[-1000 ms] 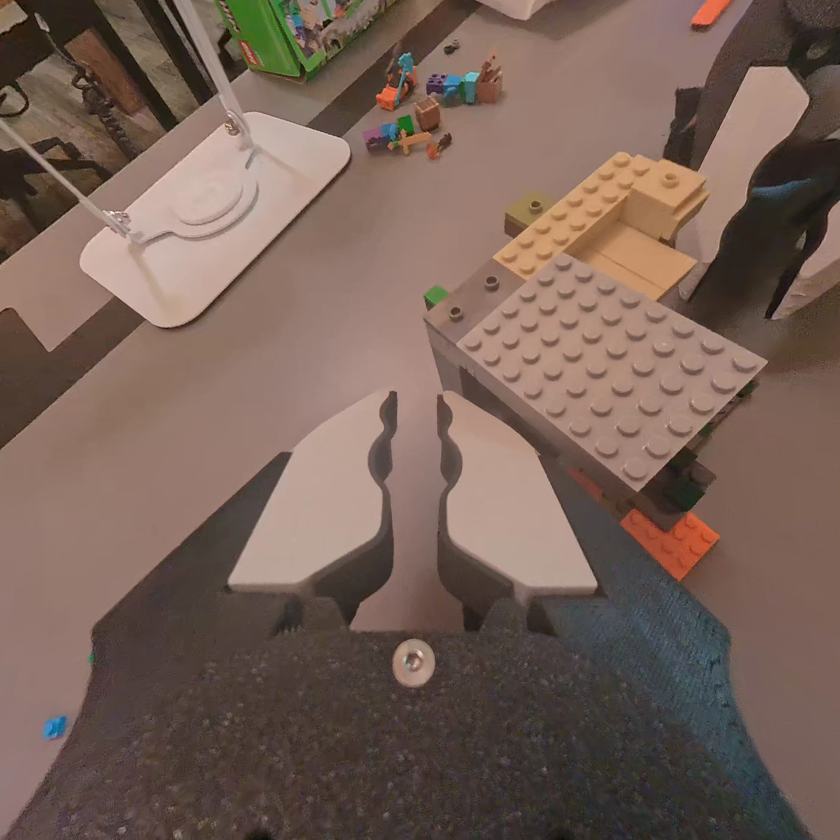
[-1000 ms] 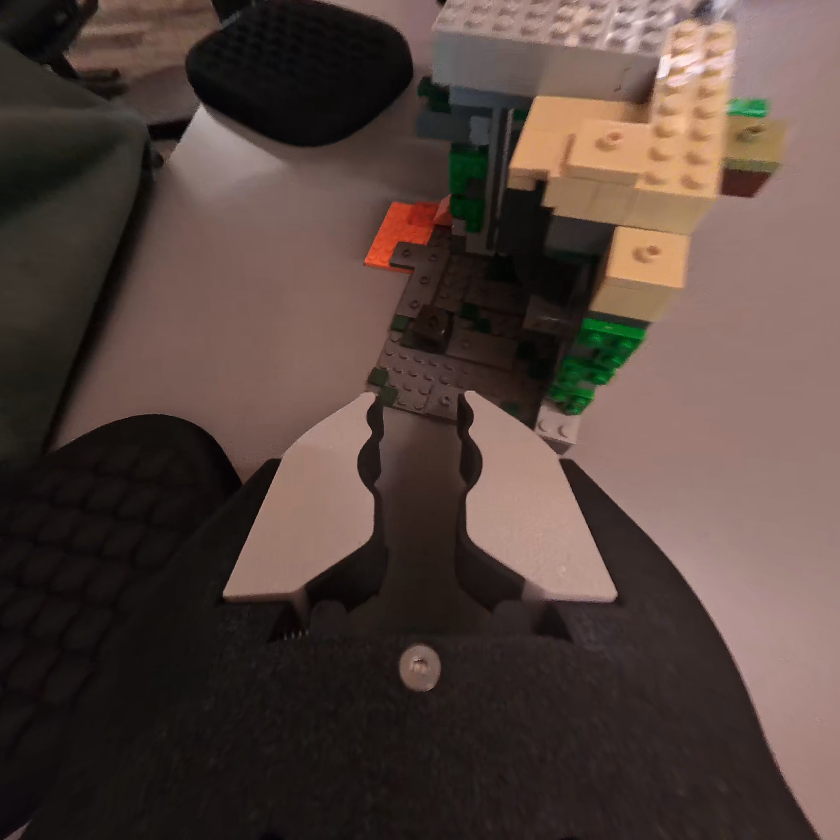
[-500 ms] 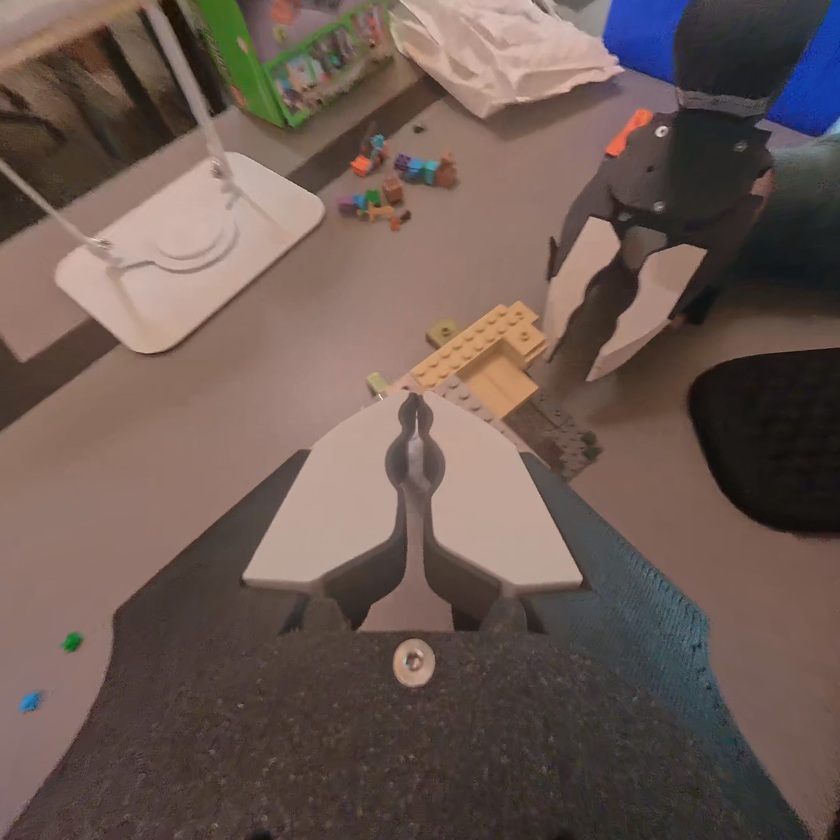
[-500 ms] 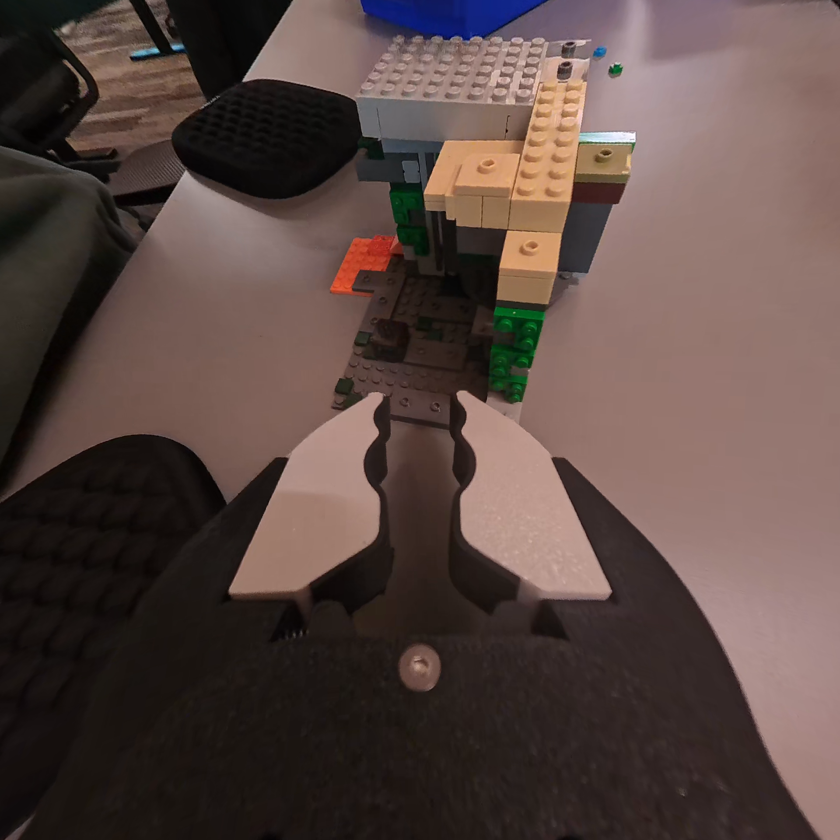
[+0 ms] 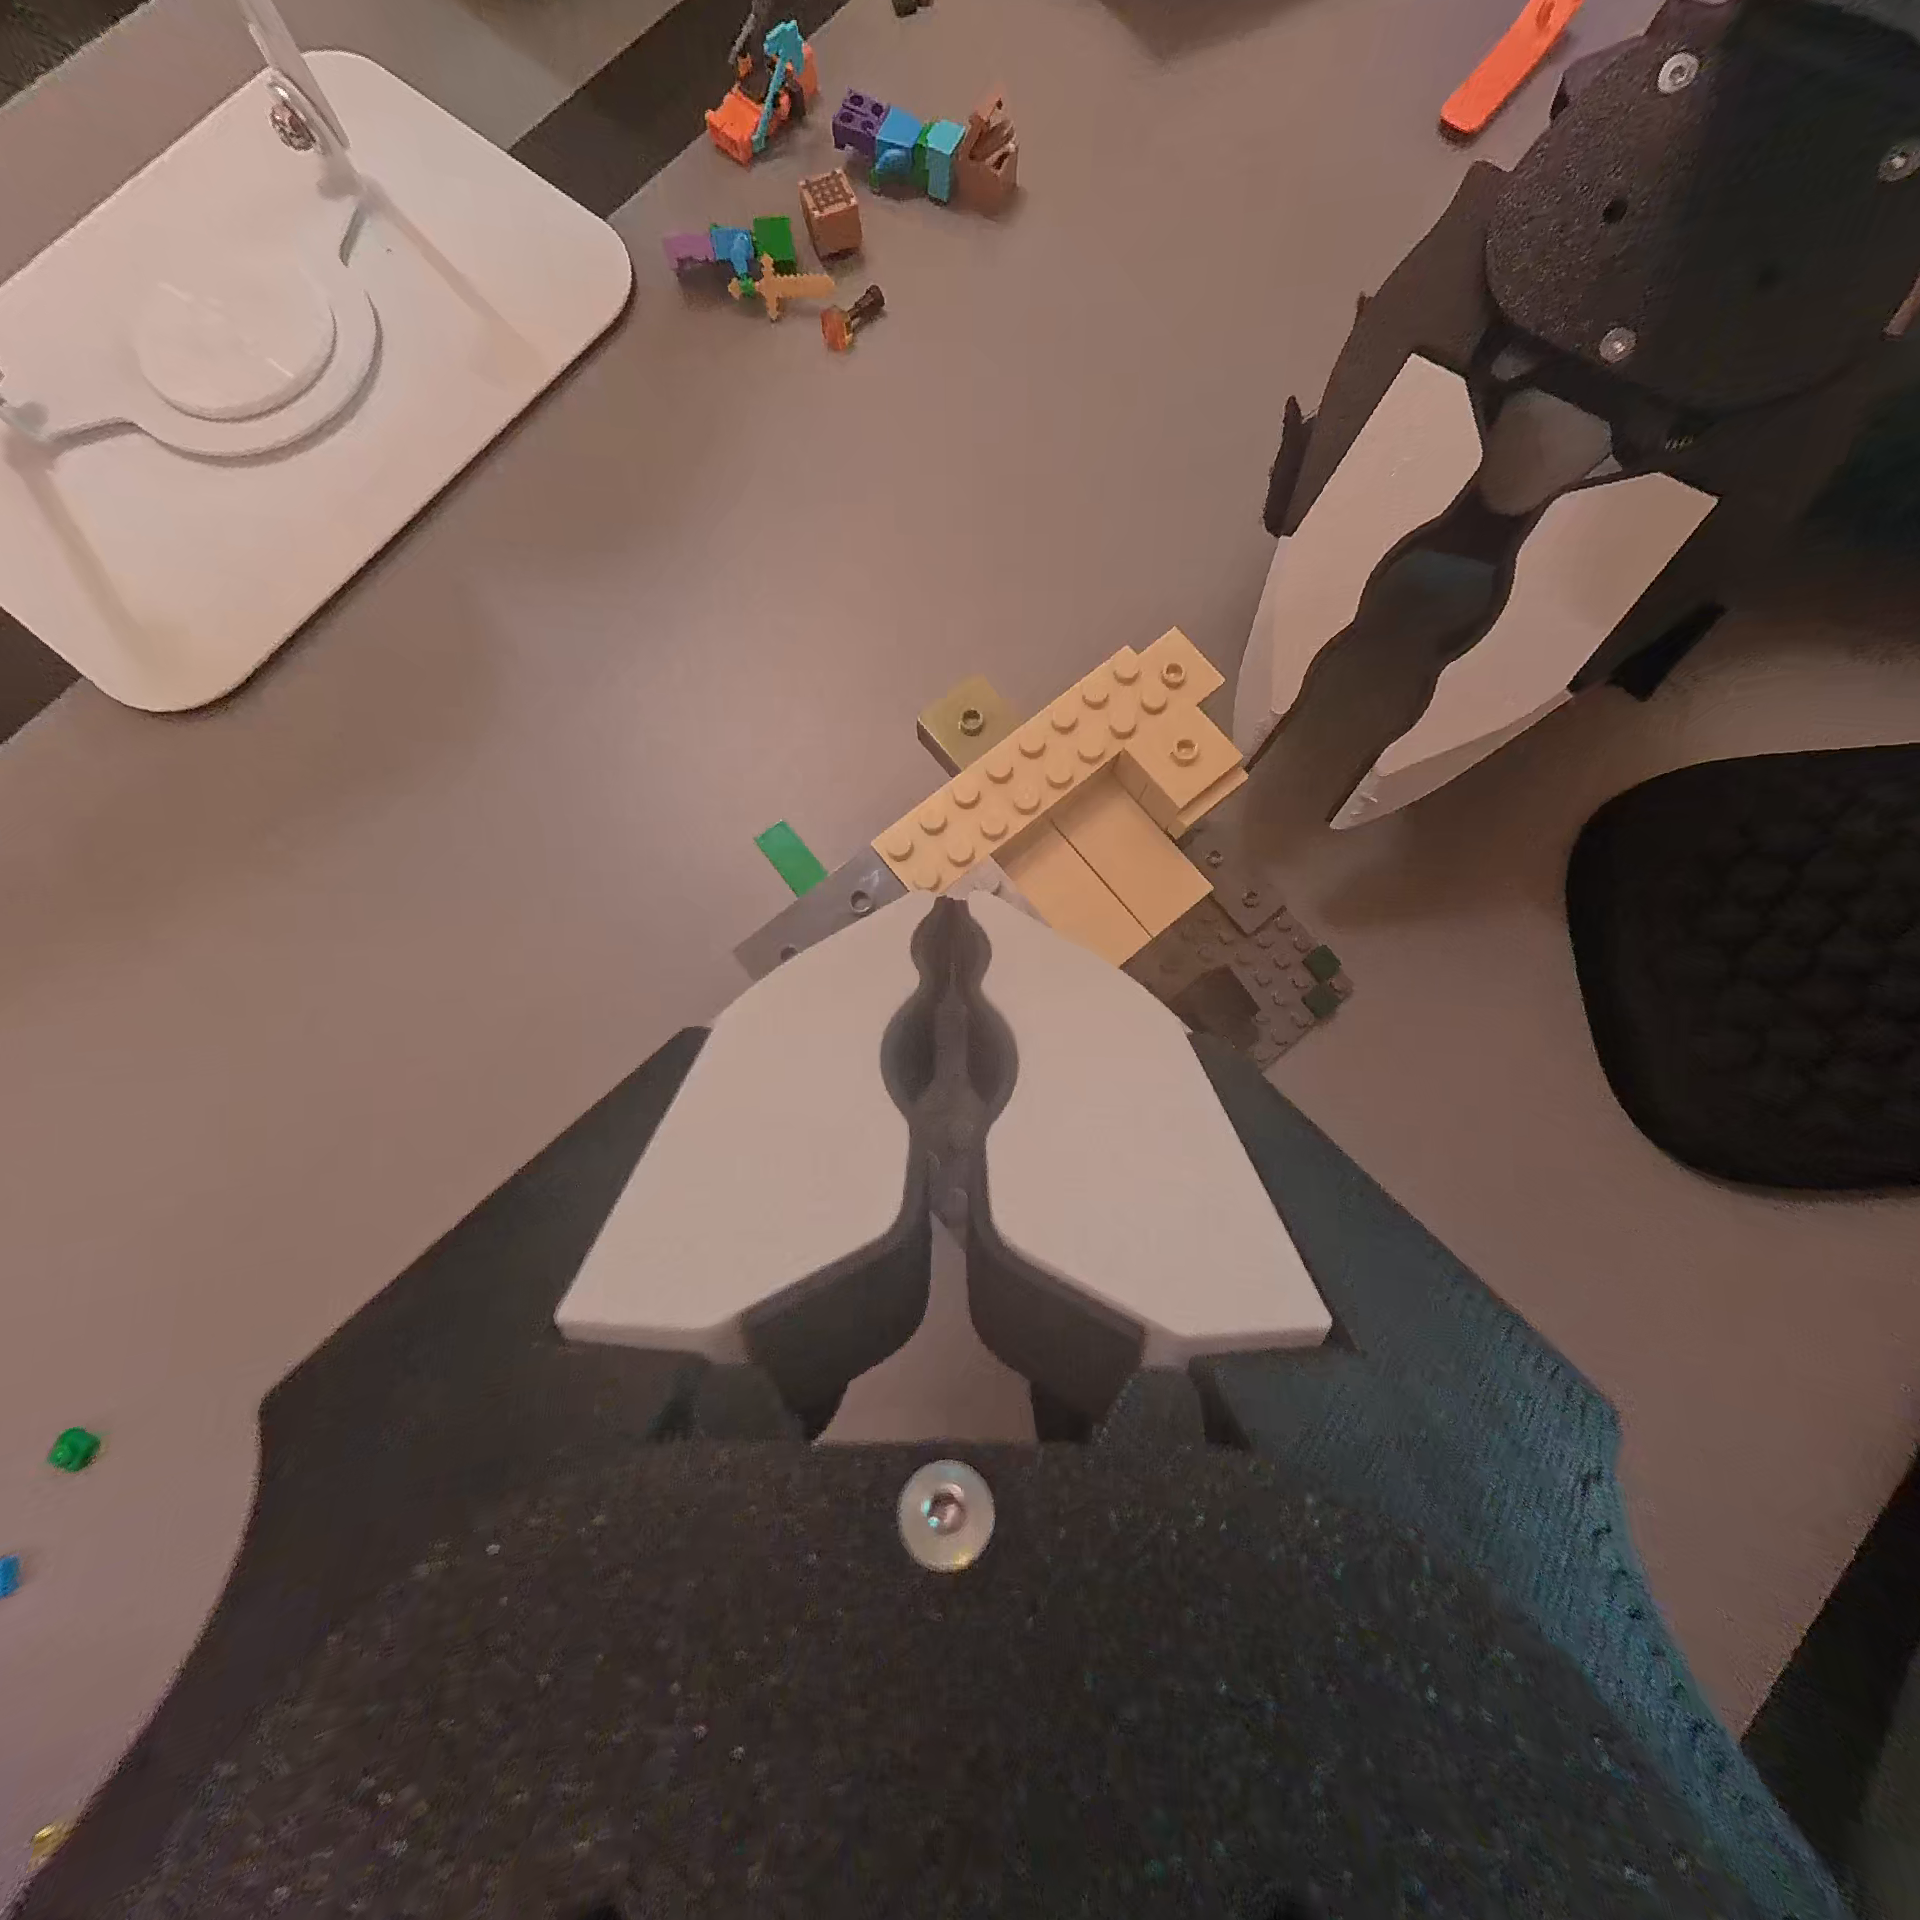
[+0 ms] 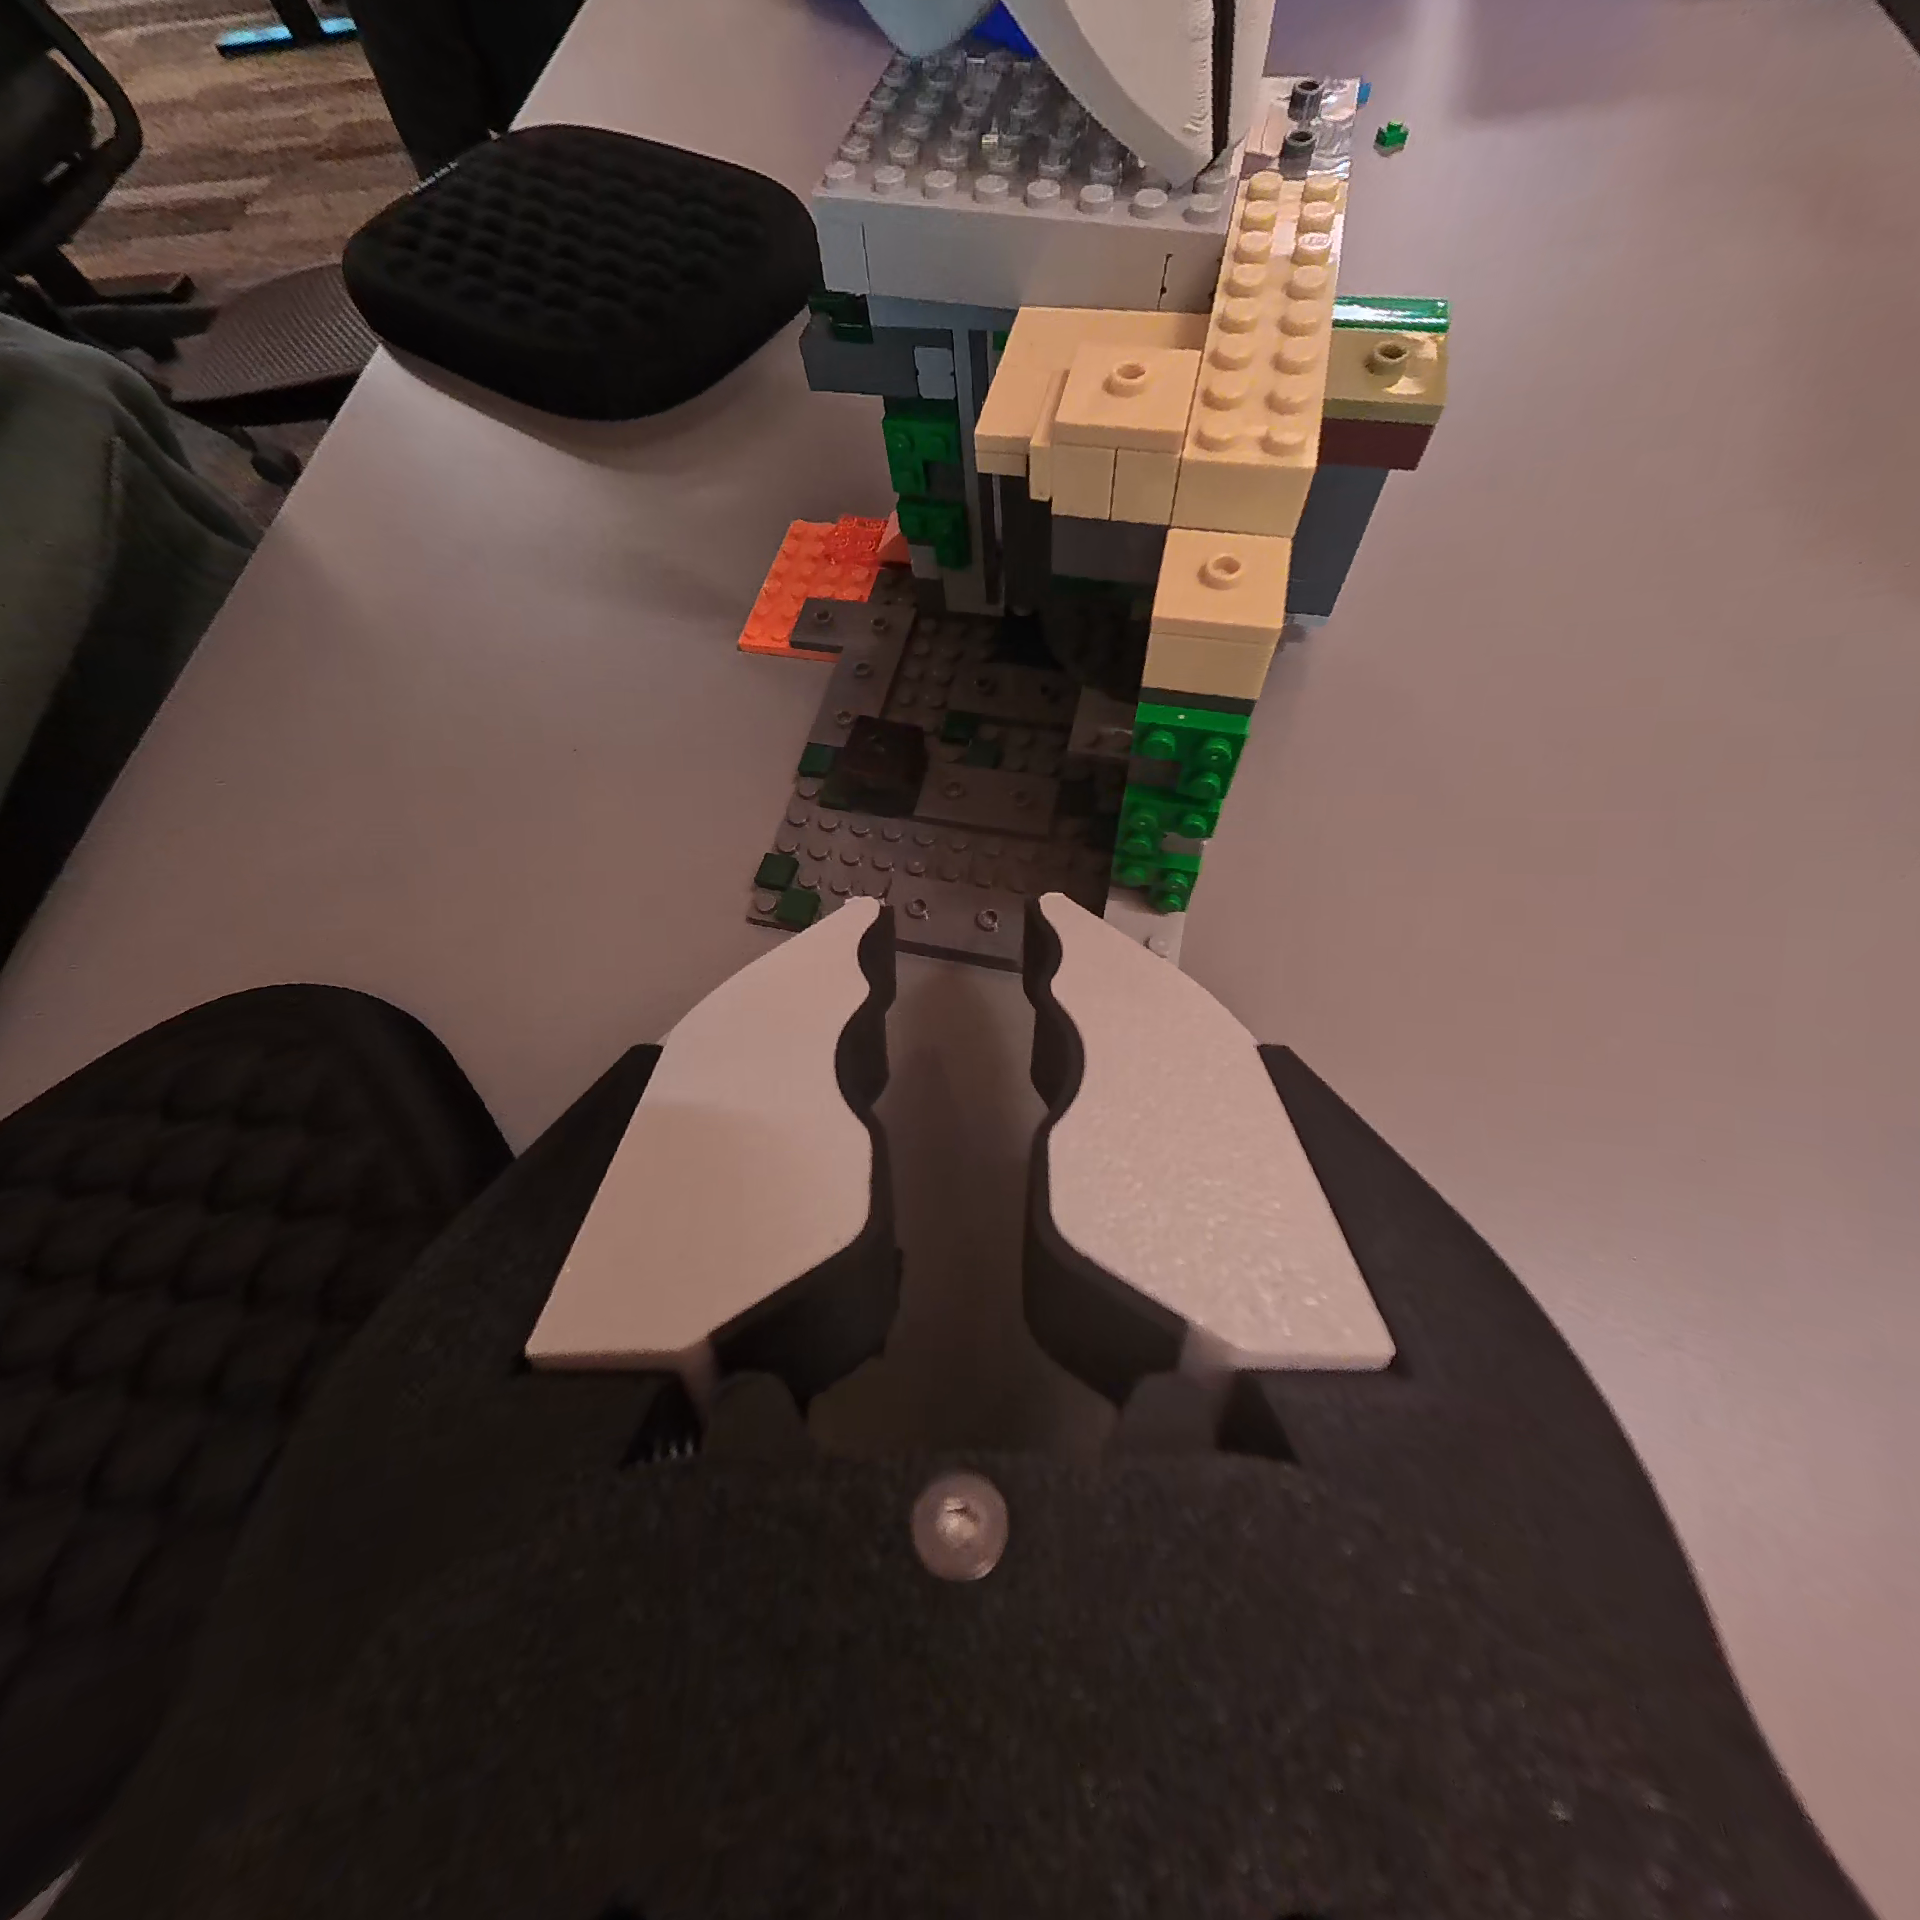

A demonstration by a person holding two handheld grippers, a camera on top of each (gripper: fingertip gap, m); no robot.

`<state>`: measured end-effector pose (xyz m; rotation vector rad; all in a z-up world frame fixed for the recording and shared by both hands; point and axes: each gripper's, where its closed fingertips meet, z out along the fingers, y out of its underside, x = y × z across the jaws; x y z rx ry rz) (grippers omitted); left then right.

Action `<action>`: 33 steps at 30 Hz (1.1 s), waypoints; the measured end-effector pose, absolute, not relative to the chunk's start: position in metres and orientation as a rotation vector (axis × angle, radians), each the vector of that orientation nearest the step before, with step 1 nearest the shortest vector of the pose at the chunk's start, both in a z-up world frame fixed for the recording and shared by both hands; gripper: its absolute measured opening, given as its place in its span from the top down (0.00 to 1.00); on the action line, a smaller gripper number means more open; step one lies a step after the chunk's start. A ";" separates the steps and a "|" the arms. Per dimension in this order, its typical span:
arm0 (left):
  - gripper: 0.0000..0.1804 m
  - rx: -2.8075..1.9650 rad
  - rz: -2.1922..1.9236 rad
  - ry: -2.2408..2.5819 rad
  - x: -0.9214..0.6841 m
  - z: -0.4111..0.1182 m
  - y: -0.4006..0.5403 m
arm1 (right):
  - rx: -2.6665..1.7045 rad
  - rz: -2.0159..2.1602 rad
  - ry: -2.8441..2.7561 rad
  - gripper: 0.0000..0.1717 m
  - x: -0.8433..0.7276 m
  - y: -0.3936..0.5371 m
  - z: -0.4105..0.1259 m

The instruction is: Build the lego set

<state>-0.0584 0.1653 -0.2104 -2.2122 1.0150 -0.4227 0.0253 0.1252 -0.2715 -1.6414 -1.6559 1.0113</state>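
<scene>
Looking along our left gripper [image 5: 948, 906], we see its two fingers pressed together tip to tip with nothing between them, poised over the grey roof plate [image 6: 997, 156] of a brick model [image 5: 1091, 821]. In the right wrist view the same closed tips sit at or just above the far studs of that plate; whether they touch it we cannot tell.

Our right gripper [image 6: 956, 920] has its fingers apart, bare, with only table and the near edge of the model's dark grey baseplate [image 6: 935, 862] showing between them. It points at the open front of the model and sits just short of the baseplate. In the left wrist view this gripper [image 5: 1340, 769] stands beside the tan end of the model, jaws spread.

The model stands on the grey table [image 5: 520, 831]: a tan studded block [image 6: 1257, 343] on top beside the grey plate, green bricks [image 6: 1174, 800] down one front corner, an orange plate [image 6: 810, 592] at the opposite side.

Beyond it lie loose coloured pieces [image 5: 831, 197], a white stand base [image 5: 260, 364] and an orange tool [image 5: 1507, 62]. A small green piece [image 5: 73, 1449] lies apart, near our left gripper's body. Two black textured pads [image 6: 582, 270] rest at the table edge.
</scene>
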 end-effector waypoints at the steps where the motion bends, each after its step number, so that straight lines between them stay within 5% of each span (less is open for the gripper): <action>1: 1.00 -2.215 -0.435 1.009 -0.058 -0.210 0.165 | -1.643 1.009 -1.657 0.87 0.025 0.125 -0.272; 33: 1.00 -2.093 -0.257 1.080 -0.078 -0.210 0.172 | -1.681 1.019 -1.652 0.87 0.027 0.128 -0.281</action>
